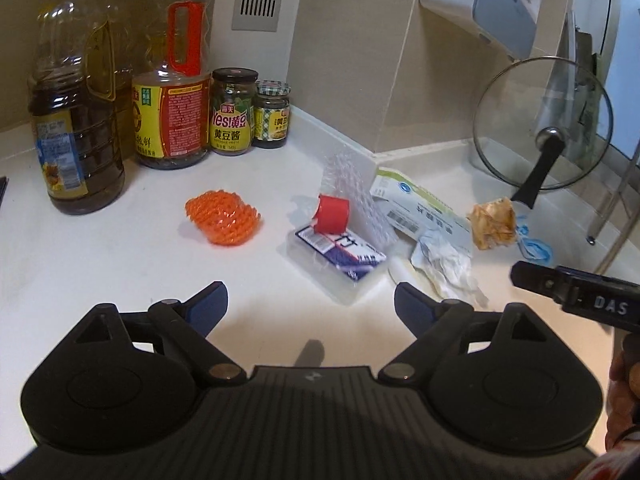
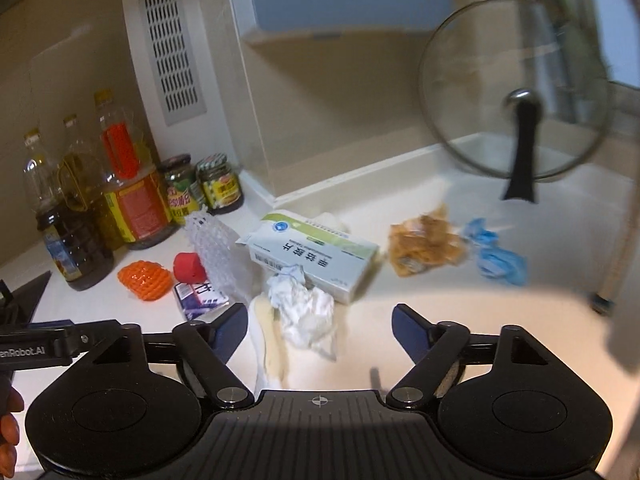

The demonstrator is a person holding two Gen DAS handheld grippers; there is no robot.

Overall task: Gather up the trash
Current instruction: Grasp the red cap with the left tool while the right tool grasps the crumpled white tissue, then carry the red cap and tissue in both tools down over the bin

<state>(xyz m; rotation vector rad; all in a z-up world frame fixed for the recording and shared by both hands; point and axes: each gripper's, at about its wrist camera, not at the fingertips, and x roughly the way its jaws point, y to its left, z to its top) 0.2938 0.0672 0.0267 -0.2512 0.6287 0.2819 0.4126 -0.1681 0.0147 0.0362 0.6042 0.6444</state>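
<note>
Trash lies scattered on the white counter (image 1: 120, 264). My left gripper (image 1: 312, 300) is open and empty, just short of a clear plastic box (image 1: 352, 276) with a red cap (image 1: 332, 214) on it. An orange mesh (image 1: 224, 218) lies to its left. My right gripper (image 2: 320, 320) is open, with a crumpled white tissue (image 2: 304, 308) lying low between its fingers, untouched by the pads. Behind the tissue sit a green-and-white medicine box (image 2: 316, 256), a brown wrapper (image 2: 424, 248) and blue plastic (image 2: 496, 258). A white foam net (image 2: 216, 248) stands beside the red cap (image 2: 190, 266).
Oil bottles (image 1: 76, 120) and sauce jars (image 1: 234, 114) line the back left wall. A glass pot lid (image 1: 540, 124) leans at the back right, by a metal rack leg (image 1: 616, 208). A pale strip (image 2: 272, 340) lies under the tissue. A hand (image 2: 8, 432) shows at the left edge.
</note>
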